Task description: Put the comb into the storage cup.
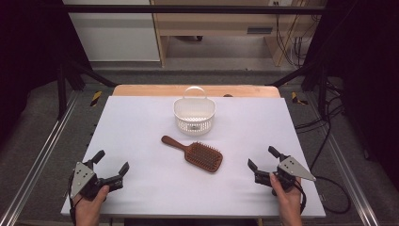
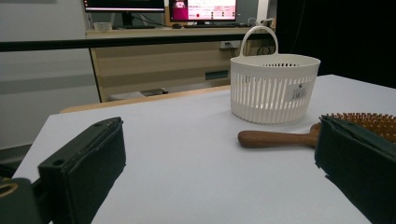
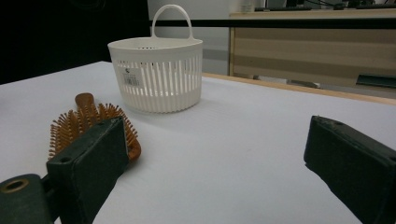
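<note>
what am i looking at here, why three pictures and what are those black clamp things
A person sits at a white table and holds a hand tool with two black jaws in each hand: the left gripper and the right gripper. The high view looks down from above the person. The other two pictures come from small cameras riding on each gripper, looking out between its own jaws. On the table lie a wooden hairbrush, bristles up, and beyond it a white slotted basket with a handle. Both grippers are open and hold nothing; each rests near the table's near edge, on either side of the brush.
</note>
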A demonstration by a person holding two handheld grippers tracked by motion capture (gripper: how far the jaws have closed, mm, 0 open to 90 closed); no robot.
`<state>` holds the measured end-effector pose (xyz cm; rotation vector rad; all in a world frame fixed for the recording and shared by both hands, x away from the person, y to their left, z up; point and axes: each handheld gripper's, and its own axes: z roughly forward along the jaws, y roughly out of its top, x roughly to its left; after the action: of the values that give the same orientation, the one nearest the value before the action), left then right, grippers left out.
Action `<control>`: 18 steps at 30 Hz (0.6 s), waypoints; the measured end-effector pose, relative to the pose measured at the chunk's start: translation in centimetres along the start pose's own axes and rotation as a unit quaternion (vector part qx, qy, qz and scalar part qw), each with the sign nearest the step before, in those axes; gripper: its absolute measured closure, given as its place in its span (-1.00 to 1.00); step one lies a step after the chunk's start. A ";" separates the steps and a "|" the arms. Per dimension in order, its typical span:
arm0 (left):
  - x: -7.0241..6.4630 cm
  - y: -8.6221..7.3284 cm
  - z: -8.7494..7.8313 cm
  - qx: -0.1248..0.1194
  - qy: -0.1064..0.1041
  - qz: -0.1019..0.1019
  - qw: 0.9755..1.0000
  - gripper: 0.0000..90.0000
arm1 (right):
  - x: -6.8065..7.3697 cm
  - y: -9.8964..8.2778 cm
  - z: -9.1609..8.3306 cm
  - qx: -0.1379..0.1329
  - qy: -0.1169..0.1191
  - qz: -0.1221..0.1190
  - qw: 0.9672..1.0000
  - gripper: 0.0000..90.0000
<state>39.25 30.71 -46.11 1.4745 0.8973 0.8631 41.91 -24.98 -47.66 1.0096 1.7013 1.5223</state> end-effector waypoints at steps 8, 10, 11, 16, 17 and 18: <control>-0.3 0.0 0.0 0.003 -0.004 0.004 1.000 -0.95 | 0.1 0.0 0.0 0.000 -0.007 0.007 1.000 -0.87; -0.3 0.0 0.0 0.004 -0.004 0.004 1.000 -0.95 | 0.1 0.0 0.0 0.001 -0.007 0.008 1.000 -0.87; -0.3 -0.1 0.0 0.004 -0.004 0.004 1.000 -0.95 | 0.1 0.0 0.0 0.003 -0.006 0.008 1.000 -0.87; -0.3 -0.1 0.1 0.005 -0.004 0.004 1.000 -0.95 | 0.4 0.1 0.0 0.005 -0.002 0.013 1.000 -0.89; -0.4 -0.1 0.1 0.006 -0.004 0.004 1.000 -0.95 | 0.5 0.1 0.0 0.005 -0.001 0.014 1.000 -0.89; -0.4 -0.1 0.1 0.006 -0.004 0.004 1.000 -0.95 | 0.6 0.1 0.0 0.006 0.001 0.013 1.000 -0.89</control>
<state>39.14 30.37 -46.20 1.4922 0.8924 0.8576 41.63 -24.47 -47.55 1.0419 1.7071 1.5308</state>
